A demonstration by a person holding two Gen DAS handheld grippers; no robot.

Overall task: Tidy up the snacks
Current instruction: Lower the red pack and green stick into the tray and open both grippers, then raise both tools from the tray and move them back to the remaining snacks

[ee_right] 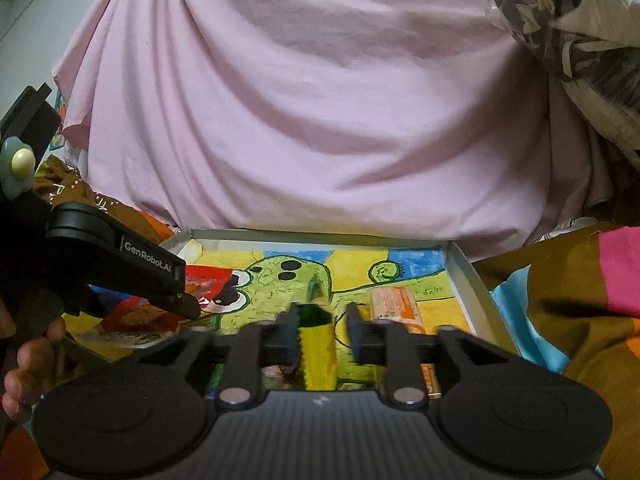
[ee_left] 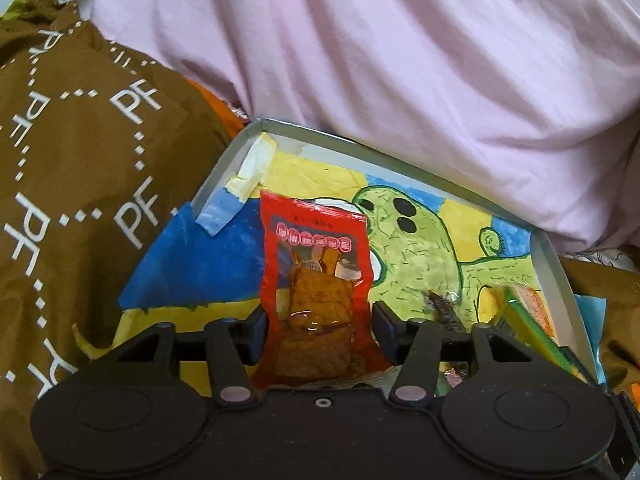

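My left tool is clamped on a red snack packet, held upright over the shallow box. The box floor is a crayon drawing of a green creature on yellow and blue. My right tool has its fingers apart around a yellow-green packet; an orange packet lies just beside it. The box rests on a brown patterned cloth, with a pink sheet heaped behind.
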